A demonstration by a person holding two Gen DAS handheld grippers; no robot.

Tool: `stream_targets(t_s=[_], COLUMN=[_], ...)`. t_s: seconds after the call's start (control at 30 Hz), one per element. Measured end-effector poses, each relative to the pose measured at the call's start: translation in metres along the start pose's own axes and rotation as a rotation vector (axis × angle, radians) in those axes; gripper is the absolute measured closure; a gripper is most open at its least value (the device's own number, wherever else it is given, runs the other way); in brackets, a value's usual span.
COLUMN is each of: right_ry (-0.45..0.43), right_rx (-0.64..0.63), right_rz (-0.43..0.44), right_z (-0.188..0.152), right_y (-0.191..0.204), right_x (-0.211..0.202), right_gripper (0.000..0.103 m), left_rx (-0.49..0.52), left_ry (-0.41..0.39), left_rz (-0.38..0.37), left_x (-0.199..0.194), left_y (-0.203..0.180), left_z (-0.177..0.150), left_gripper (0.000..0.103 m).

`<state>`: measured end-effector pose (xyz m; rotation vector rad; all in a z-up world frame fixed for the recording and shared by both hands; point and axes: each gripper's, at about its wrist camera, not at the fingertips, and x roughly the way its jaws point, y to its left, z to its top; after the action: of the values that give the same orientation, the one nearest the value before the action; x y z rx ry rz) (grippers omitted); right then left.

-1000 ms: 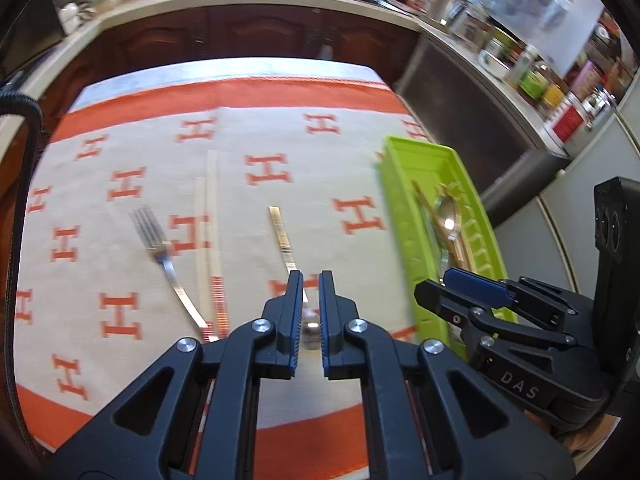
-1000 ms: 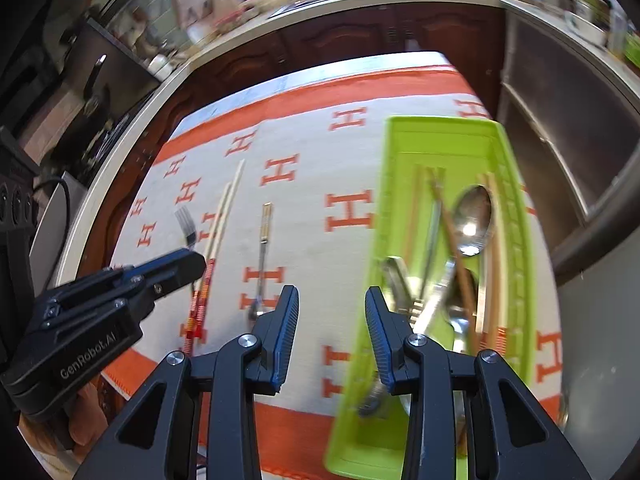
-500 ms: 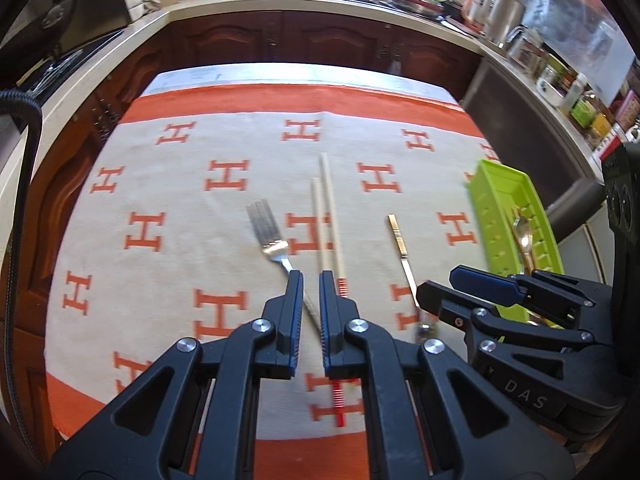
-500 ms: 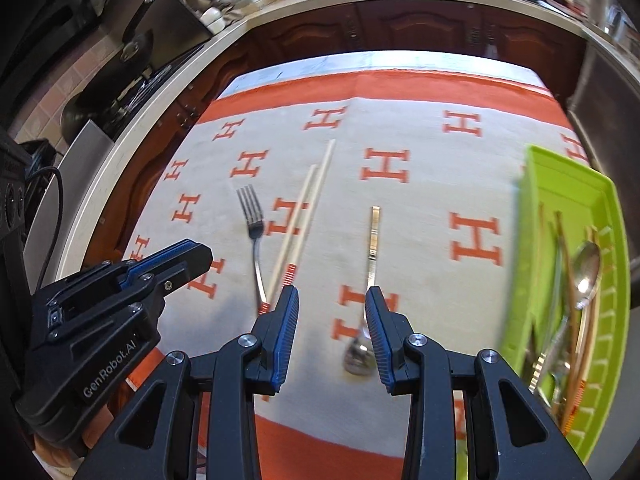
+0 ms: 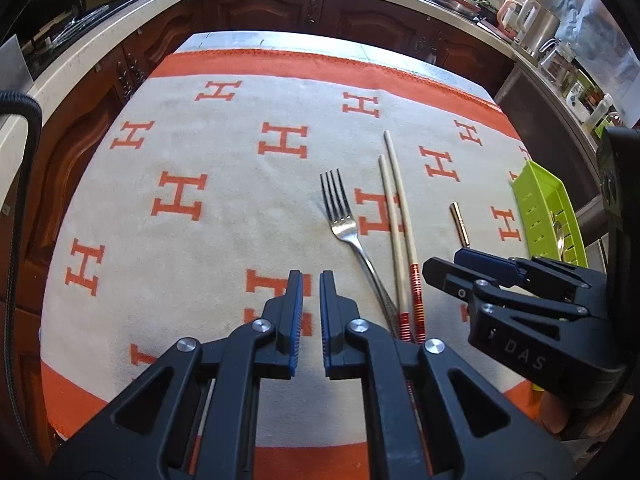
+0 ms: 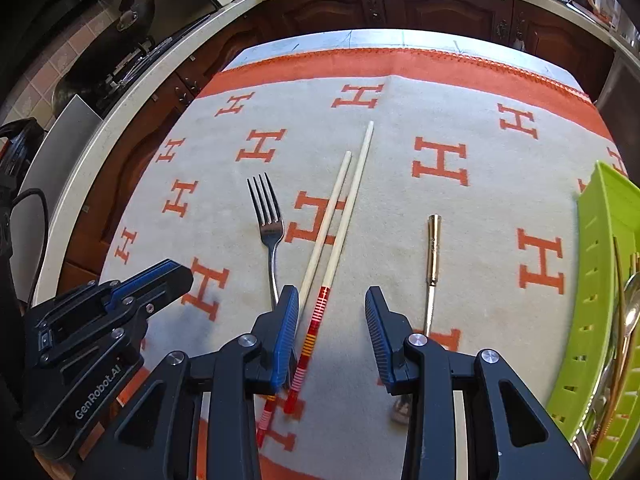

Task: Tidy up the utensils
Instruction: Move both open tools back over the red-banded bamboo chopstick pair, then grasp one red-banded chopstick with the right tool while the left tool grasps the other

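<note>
On the orange-and-cream H-patterned cloth [image 5: 192, 152] lie a silver fork [image 5: 344, 220], a pair of pale chopsticks [image 5: 400, 224] with red striped ends, and a gold-handled spoon [image 5: 460, 224]. My left gripper [image 5: 311, 280] hovers shut and empty just left of the fork's handle. My right gripper [image 6: 331, 296] stands open above the striped ends of the chopsticks [image 6: 340, 216], without touching them; the fork [image 6: 268, 220] is to its left and the spoon [image 6: 432, 256] to its right. The green tray [image 6: 600, 280] at the right edge holds several utensils.
Dark wooden cabinets and a pale countertop [image 5: 120, 4] ring the table. A kettle [image 5: 536, 24] and jars stand at the back right, and a cooktop [image 6: 120, 60] lies to the left. The left gripper's body [image 6: 100, 320] sits close beside my right one.
Both grippers have moved left across the cloth and dropped lower, away from the green tray, which has slid to the right edge of both views. Neither jaw opening has changed.
</note>
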<state>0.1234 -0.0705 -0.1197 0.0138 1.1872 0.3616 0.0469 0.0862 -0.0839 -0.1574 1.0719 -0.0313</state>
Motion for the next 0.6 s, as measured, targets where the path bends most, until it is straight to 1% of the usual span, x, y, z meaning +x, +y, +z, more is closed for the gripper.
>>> stream_targets(t_s=[0.13,0.23,0.33,0.5,0.6], right_ry=[0.010,0.023,-0.001,-0.013,-0.011], right_rx=[-0.015,-0.025,-0.059,-0.107,-0.080], right_rz=[-0.017,-0.029,-0.059,-0.091,-0.064], right_z=[0.003,0.004,0.005,0.006,0.005], right_y=[0.003,0.005,0.012,0.020,0.014], right_x=[0.016,0.029,0.030,0.030,0.029], right_gripper=[0.068,0.072,0.074,0.074,0.075], left_rx=[-0.010,-0.009,-0.007,-0.011,-0.015], left_ry=[0.006,0.009,0.005,0.005,0.004], left_rz=[-0.003,-0.008,-0.008,-0.013,-0.012], left_x=[0.005,0.008,0.008,0.008,0.007], left_y=[0.005,0.004,0.003,0.003,0.005], left_z=[0.000,0.001,0.001,0.002,0.002], left_gripper=[0.098,0.098,0.098,0.098,0.098])
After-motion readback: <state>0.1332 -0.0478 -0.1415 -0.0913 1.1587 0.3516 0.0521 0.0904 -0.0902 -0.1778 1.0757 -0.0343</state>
